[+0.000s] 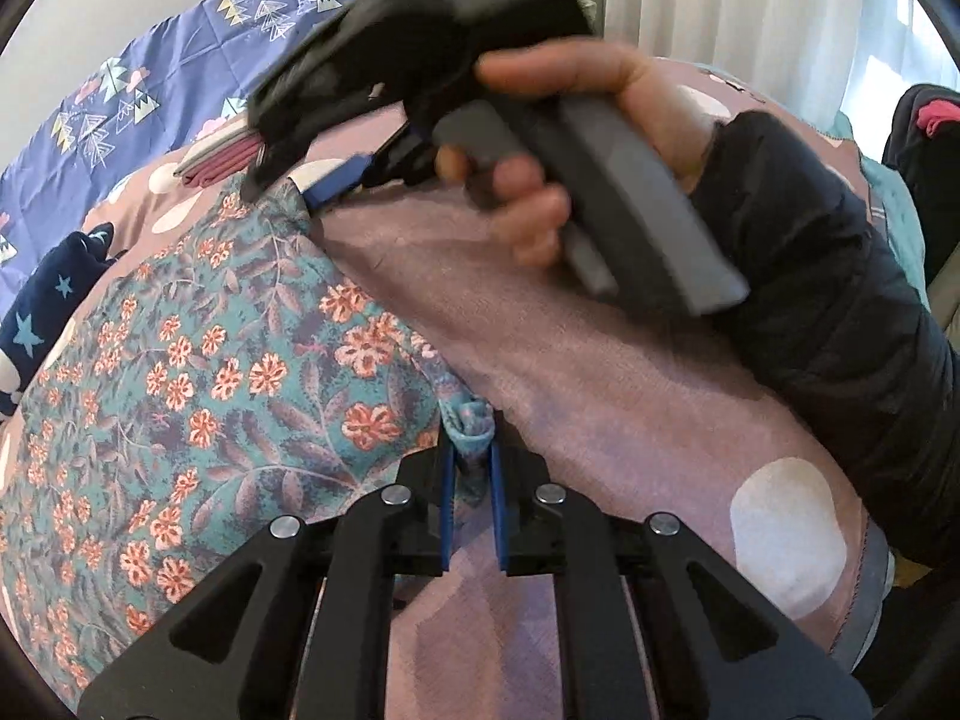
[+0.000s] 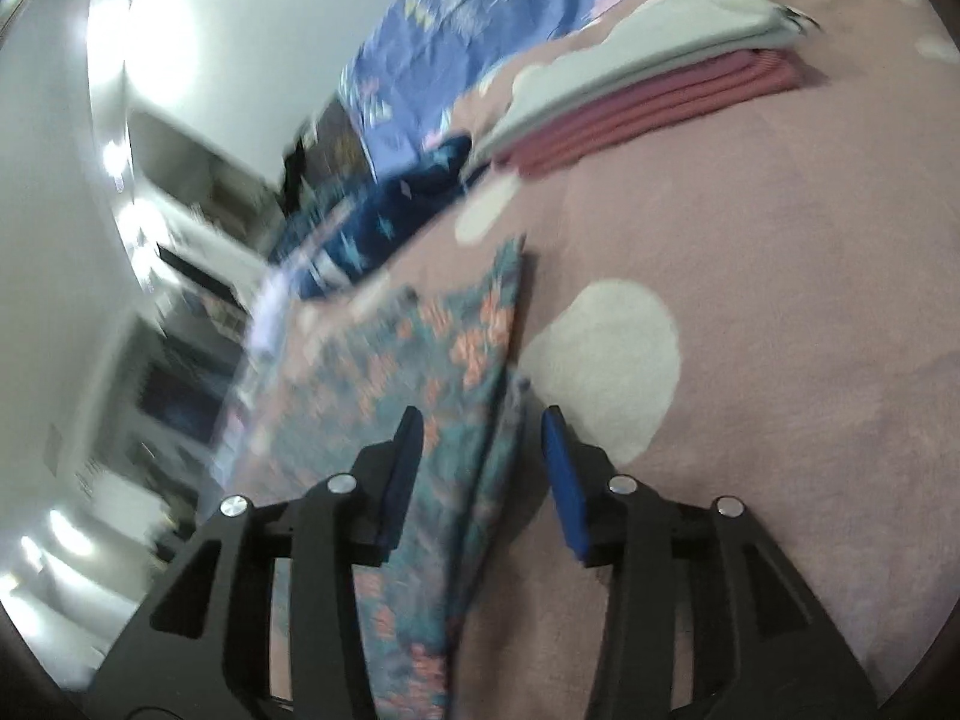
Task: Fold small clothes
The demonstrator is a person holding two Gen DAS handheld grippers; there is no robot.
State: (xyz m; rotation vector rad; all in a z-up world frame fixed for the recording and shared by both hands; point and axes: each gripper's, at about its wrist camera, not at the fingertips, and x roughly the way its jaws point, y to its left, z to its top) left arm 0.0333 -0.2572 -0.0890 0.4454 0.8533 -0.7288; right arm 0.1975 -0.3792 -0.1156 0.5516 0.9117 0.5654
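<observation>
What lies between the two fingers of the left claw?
A bunched edge of the floral garment sits pinched in the left claw, as the left wrist view shows.

Pink spotted bed point(image 1: 600, 396), floral garment point(image 1: 198, 372), folded stack point(image 2: 630, 114), starry navy garment point(image 1: 48, 300)

The teal flower-printed cloth garment point(image 1: 198, 360) looks thin and smooth; beneath it, the mauve white-spotted blanket point(image 1: 600, 408) is matt, fuzzy fleece.

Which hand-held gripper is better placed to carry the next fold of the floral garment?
Left. The left hand-held gripper is already shut on the floral garment. The right hand-held gripper is open, with the cloth's edge loose between its fingers, so it must grip first.
</observation>
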